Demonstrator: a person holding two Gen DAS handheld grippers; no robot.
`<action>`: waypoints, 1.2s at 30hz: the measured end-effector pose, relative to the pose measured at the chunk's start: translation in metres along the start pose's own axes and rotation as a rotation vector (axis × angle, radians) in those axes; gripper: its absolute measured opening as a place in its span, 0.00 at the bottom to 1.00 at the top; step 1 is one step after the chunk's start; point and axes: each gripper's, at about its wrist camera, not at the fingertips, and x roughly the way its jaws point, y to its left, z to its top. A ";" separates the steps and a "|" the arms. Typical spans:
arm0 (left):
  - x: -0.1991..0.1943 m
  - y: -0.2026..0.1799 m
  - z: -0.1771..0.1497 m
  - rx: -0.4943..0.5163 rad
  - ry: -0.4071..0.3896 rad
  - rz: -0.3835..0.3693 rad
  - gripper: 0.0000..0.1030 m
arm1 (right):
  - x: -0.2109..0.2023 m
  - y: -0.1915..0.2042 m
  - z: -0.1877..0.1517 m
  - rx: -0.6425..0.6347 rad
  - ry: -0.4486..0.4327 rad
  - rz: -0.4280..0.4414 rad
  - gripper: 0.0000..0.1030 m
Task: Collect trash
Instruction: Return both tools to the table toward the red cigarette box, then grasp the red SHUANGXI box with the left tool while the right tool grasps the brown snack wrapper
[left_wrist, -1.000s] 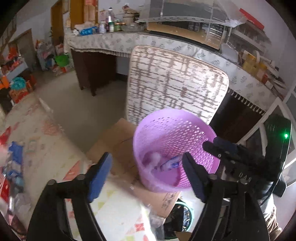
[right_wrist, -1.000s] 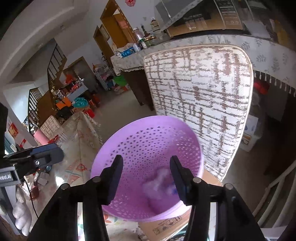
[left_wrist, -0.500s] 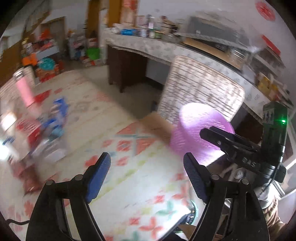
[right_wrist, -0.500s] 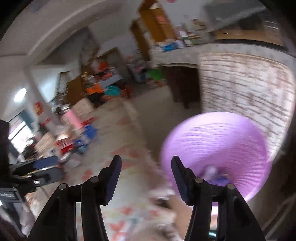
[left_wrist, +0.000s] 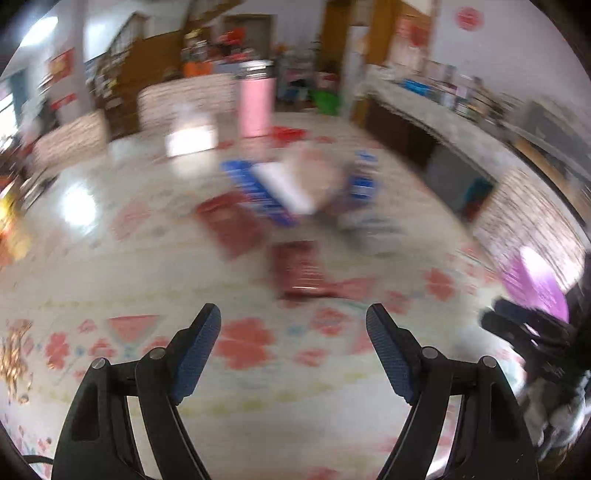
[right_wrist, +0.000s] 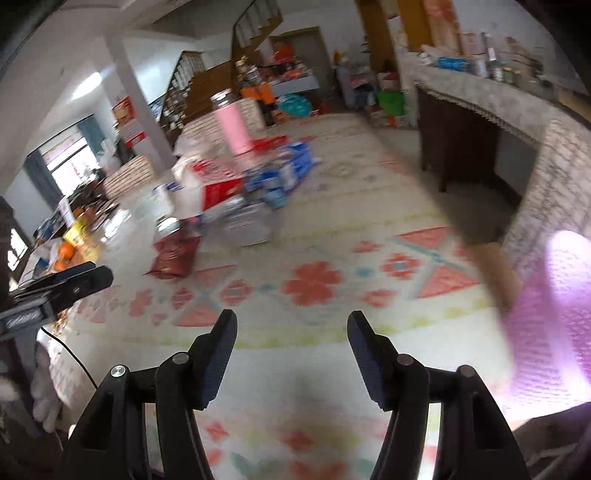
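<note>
Both views are motion-blurred. My left gripper (left_wrist: 293, 319) is open and empty above a floral tablecloth (left_wrist: 258, 369). My right gripper (right_wrist: 291, 326) is open and empty over the same cloth (right_wrist: 314, 280). A pile of trash lies ahead: dark red packets (left_wrist: 299, 267) (right_wrist: 173, 254), blue and white wrappers (left_wrist: 273, 192) (right_wrist: 280, 177) and a grey crumpled packet (left_wrist: 373, 230). The purple basket (left_wrist: 535, 280) (right_wrist: 550, 325) stands at the right edge of both views.
A pink bottle (left_wrist: 256, 105) (right_wrist: 232, 125) stands behind the pile. A patterned chair back (right_wrist: 550, 177) rises behind the basket. A counter (right_wrist: 480, 96) runs along the right. The other gripper shows at the right (left_wrist: 532, 332) and at the left (right_wrist: 55, 291).
Both grippers have swung left, away from above the purple basket, and now face the trash pile on the table. Both stay open and empty.
</note>
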 end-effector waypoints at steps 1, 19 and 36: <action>0.005 0.015 0.001 -0.023 0.005 0.024 0.78 | 0.008 0.009 0.001 -0.001 0.007 0.019 0.65; 0.139 0.083 0.081 -0.204 0.175 0.020 0.78 | 0.093 0.041 0.017 0.070 0.058 0.116 0.67; 0.145 0.054 0.076 -0.154 0.184 0.046 0.54 | 0.092 0.044 0.014 0.044 0.044 0.145 0.69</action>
